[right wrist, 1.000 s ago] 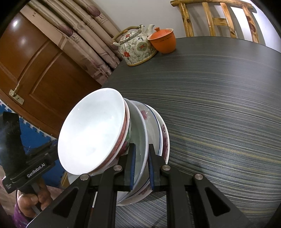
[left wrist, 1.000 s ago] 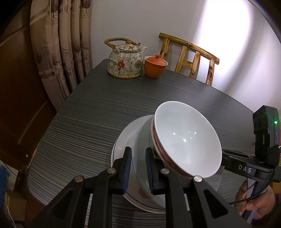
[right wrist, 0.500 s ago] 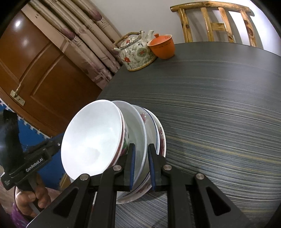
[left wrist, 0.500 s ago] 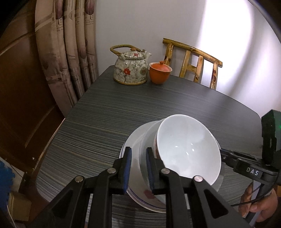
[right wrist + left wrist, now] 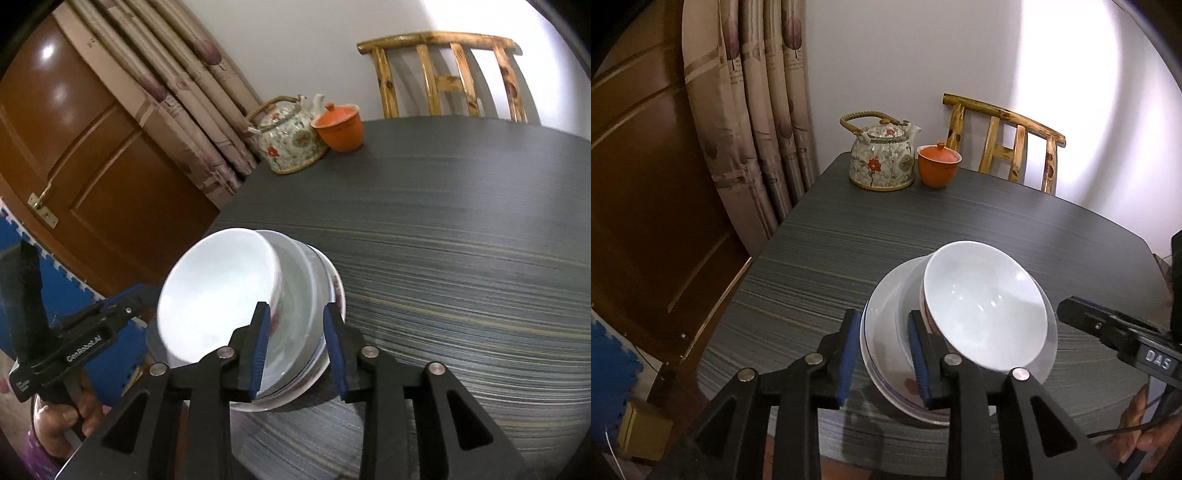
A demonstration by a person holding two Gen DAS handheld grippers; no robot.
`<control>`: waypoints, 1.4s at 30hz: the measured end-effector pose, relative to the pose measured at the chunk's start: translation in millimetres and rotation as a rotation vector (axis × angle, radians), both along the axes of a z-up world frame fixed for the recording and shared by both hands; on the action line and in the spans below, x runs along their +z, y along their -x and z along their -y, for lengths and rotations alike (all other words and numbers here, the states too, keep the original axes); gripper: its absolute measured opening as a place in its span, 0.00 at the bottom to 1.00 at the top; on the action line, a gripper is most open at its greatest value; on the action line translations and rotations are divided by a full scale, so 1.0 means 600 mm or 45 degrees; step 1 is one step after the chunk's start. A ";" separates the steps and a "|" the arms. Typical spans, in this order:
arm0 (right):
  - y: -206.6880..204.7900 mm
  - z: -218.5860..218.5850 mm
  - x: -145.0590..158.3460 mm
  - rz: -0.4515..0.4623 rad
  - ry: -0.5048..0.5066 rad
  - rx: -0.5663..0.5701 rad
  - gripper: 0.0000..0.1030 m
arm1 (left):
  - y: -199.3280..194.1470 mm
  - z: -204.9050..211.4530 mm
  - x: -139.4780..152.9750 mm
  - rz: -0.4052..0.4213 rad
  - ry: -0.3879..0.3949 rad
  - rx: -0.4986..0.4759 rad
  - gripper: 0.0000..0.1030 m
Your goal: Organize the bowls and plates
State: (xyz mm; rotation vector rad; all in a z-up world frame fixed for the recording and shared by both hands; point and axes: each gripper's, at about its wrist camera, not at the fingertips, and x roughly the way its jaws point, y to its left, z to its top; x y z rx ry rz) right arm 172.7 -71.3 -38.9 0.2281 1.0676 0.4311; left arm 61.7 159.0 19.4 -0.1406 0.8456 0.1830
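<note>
A stack of dishes stands on the dark striped table [image 5: 960,221]. A white bowl [image 5: 982,306] with a red-patterned outside sits on top, nested in a wider bowl, over a flowered plate [image 5: 879,310]. My left gripper [image 5: 882,354] straddles the near left rim. Its jaws are opening, with the rim loose between the blue pads. My right gripper [image 5: 297,347] straddles the opposite rim of the stack [image 5: 306,280]. Its jaws are also opening, and the pads stand off the dishes. A hand [image 5: 66,424] holds the left tool.
A flowered teapot [image 5: 881,158] and an orange lidded cup [image 5: 938,166] stand at the table's far corner. A wooden chair [image 5: 1004,147] is behind them. Curtains [image 5: 750,110] and a brown door [image 5: 74,147] lie left of the table edge, with a blue mat [image 5: 48,258] on the floor.
Both grippers' jaws have spread apart from a tight pinch on the stack's rims. Both have risen and drawn back, so the stack looks smaller and lower.
</note>
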 end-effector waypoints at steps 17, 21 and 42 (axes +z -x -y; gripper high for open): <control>0.118 -0.039 0.090 0.189 0.034 0.028 0.55 | 0.084 0.046 0.055 0.177 -0.085 -0.049 0.57; 0.141 -0.037 0.100 0.218 0.059 -0.003 0.56 | 0.088 0.058 0.058 0.198 -0.100 -0.090 0.57; 0.193 -0.027 0.152 0.382 0.099 -0.094 0.80 | 0.092 0.074 0.057 0.221 -0.096 -0.156 0.70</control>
